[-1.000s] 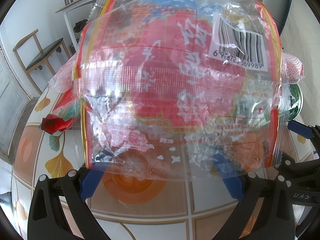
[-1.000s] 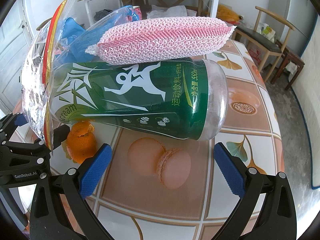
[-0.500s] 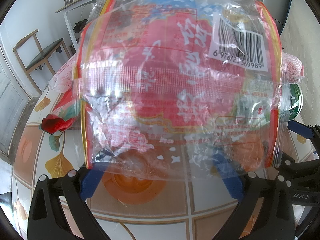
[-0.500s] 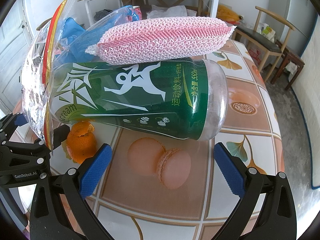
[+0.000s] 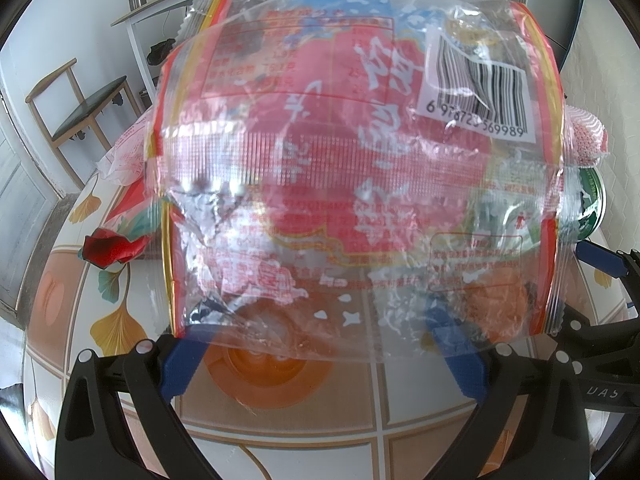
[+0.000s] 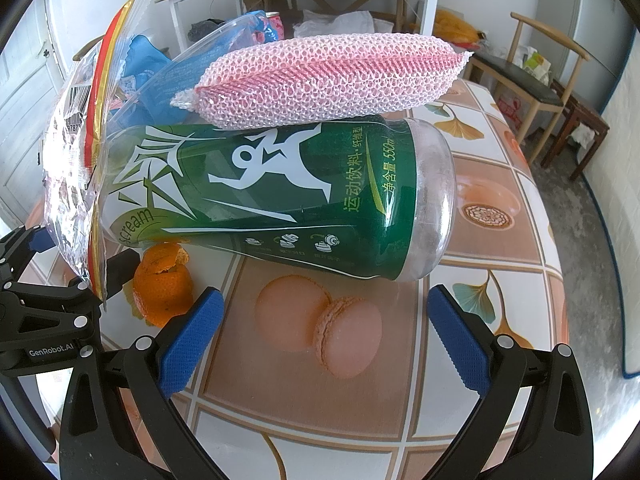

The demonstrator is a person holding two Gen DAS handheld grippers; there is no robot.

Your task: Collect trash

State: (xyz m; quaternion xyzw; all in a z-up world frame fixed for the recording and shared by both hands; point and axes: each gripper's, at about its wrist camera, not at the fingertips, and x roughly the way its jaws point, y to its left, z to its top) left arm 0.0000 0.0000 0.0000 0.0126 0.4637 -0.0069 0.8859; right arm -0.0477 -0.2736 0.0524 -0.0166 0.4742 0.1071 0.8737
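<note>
Worktop (image 6: 500, 240) is covered with a tiled print: orange and white squares, ginkgo leaves, macarons. A green bottle (image 6: 280, 196) is laid on its side on it, base toward the right. Orange peel (image 6: 164, 288) is seen just beside the bottle's left end. A red wrapper (image 5: 110, 248) is seen on the worktop at left in the left view, near a pink-printed bag (image 5: 128, 152).

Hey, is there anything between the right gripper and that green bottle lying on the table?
Nothing visible blocks it. The right gripper is open, and only bare tablecloth lies between it and the green bottle. A pink mesh sponge rests on top of the bottle, and orange peel sits beside the left finger.
</note>
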